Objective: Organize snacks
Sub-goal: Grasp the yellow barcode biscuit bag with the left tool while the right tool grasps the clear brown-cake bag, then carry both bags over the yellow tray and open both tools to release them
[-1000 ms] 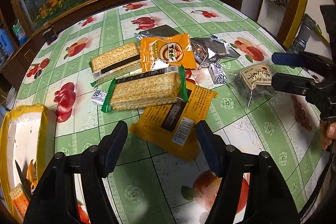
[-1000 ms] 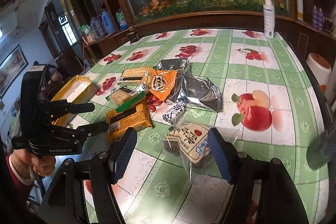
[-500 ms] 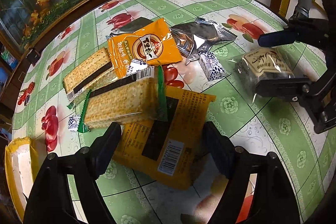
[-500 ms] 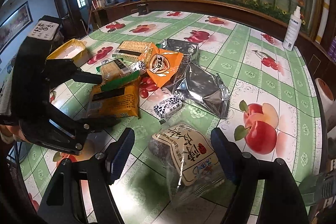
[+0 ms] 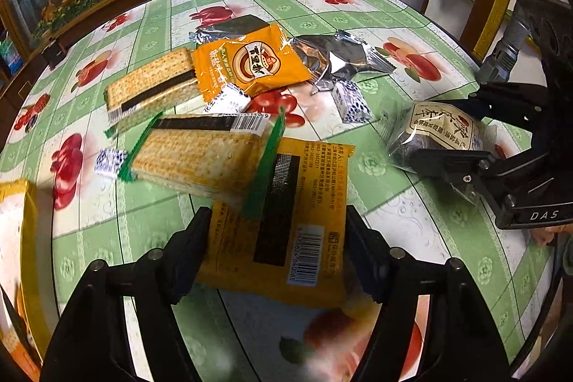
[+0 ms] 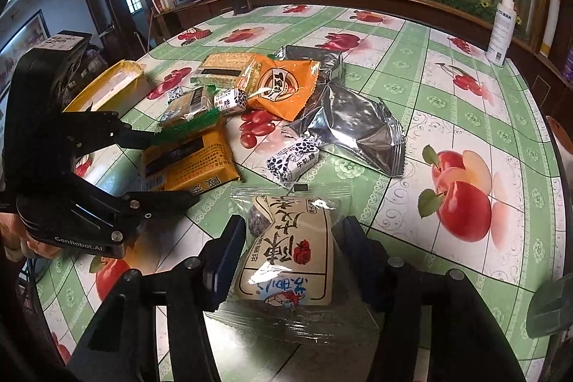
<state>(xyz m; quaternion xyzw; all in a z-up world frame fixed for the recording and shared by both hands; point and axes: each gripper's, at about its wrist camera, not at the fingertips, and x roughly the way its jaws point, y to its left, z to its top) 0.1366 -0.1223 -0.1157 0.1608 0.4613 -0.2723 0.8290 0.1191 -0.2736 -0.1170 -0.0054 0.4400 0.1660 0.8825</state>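
My left gripper is open, its fingers on either side of a yellow-orange snack packet lying label-down on the table; the packet also shows in the right wrist view. A green-edged cracker pack overlaps the packet's far end. My right gripper is open around a clear bag of dark snacks with a beige label; the bag also shows in the left wrist view. A yellow box stands at the table's left edge.
An orange packet, a second cracker pack, silver foil bags and small black-and-white candies lie mid-table. A white spray bottle stands at the far edge. The table has a green fruit-print cloth.
Both grippers have moved forward and down. The left now straddles the yellow-orange packet, the right straddles the clear snack bag. Both stay open.
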